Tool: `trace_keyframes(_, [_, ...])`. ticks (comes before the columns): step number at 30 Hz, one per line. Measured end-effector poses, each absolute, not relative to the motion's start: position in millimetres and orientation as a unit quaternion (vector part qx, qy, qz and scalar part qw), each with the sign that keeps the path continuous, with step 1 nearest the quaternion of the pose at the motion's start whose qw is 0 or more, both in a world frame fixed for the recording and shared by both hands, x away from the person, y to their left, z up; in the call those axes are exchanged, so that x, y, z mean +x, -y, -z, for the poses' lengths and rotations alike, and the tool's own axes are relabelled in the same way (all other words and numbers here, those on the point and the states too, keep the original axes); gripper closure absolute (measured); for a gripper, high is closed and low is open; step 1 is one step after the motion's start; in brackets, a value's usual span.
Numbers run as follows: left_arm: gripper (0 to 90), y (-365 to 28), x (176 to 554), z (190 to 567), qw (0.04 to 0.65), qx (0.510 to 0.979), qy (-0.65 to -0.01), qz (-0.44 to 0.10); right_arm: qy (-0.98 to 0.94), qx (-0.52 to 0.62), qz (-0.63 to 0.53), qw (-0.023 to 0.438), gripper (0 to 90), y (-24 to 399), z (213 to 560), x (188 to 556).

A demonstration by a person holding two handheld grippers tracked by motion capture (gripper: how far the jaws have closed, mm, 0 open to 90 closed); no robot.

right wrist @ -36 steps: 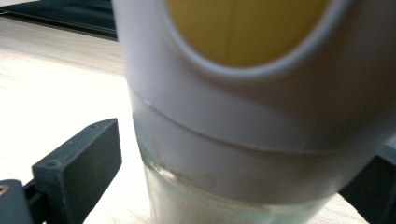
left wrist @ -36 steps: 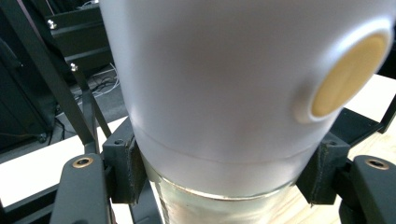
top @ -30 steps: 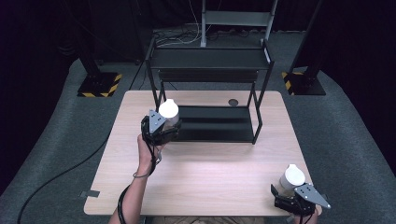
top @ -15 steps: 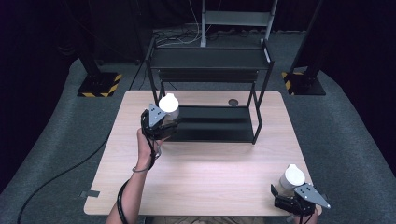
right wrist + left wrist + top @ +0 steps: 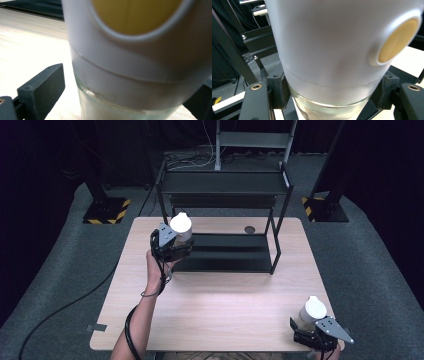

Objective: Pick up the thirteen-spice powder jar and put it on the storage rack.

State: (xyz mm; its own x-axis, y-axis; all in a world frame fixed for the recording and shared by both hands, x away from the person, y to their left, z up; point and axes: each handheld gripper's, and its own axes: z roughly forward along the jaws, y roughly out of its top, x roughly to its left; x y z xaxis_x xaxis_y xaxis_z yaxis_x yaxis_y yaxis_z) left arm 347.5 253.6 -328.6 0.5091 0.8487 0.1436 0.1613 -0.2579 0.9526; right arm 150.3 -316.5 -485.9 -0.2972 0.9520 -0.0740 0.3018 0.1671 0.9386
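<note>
In the high view, the left gripper (image 5: 176, 241) is held above the left part of the tabletop (image 5: 220, 315), just at the left front post of a black metal rack (image 5: 225, 185) that stands along the far edge. Its fingers are clamped on a jar with a white lid (image 5: 180, 226), which sits upright in the grip and off the tabletop. The person's left hand (image 5: 155, 267) holds this gripper from below, and the forearm comes in from the near edge with a black cable wound around it. The right gripper (image 5: 311, 332) sits at the near right corner of the tabletop with a second white-lidded jar (image 5: 312, 309) standing between its fingers.

In the left gripper view, the jar (image 5: 337, 47) is very close to the camera; its white lid has a yellow round spot, and glass shows below the lid. Both black fingers (image 5: 278, 87) press on its sides. Black rack bars (image 5: 232, 50) stand behind at the left.

In the right gripper view, the second jar (image 5: 140, 57) rises close to the camera, with glass below its white lid. The finger (image 5: 42, 86) at the left stands clear of the glass, so the fingers are apart around the jar, with the pale wooden tabletop (image 5: 32, 40) behind.
</note>
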Motion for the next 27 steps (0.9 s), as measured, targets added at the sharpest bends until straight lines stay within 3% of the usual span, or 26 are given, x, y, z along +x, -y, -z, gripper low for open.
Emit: trace_keyframes(27, [30.2,-252,367,293,0.5,0.714,-0.345,-0.349,-0.671,0.466,-0.447,0.365,0.9,317,486,150])
